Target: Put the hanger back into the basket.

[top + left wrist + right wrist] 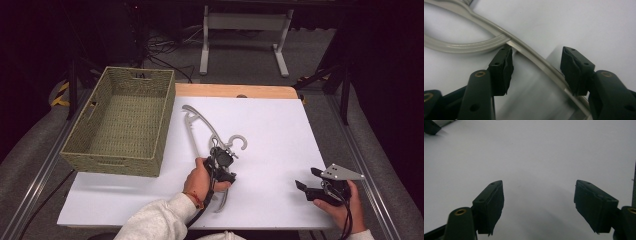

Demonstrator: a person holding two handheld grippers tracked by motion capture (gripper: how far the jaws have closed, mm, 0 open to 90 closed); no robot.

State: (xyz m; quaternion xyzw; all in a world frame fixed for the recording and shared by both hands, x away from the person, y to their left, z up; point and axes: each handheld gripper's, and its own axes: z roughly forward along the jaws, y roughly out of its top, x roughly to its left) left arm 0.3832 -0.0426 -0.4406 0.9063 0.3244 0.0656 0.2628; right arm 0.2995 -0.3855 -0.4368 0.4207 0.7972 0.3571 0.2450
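Observation:
A grey plastic clothes hanger [199, 121] lies flat on the white board [280, 125], its hook [241, 142] toward the middle. My left gripper [221, 161] hovers low over the hanger's middle, near the hook. In the left gripper view one arm of the hanger [531, 53] runs diagonally between the jaws of the left gripper [536, 57]. They stand apart and the pads do not press on it. My right gripper [306, 178] rests near the board's front right, open. In the right gripper view its jaws [539, 192] frame bare white board.
A woven green basket [115, 164] stands at the left, partly on the board, with nothing inside. A wooden table edge [235, 91] shows behind the board. Metal rails run along both sides, and a white stand [245, 22] is on the floor beyond.

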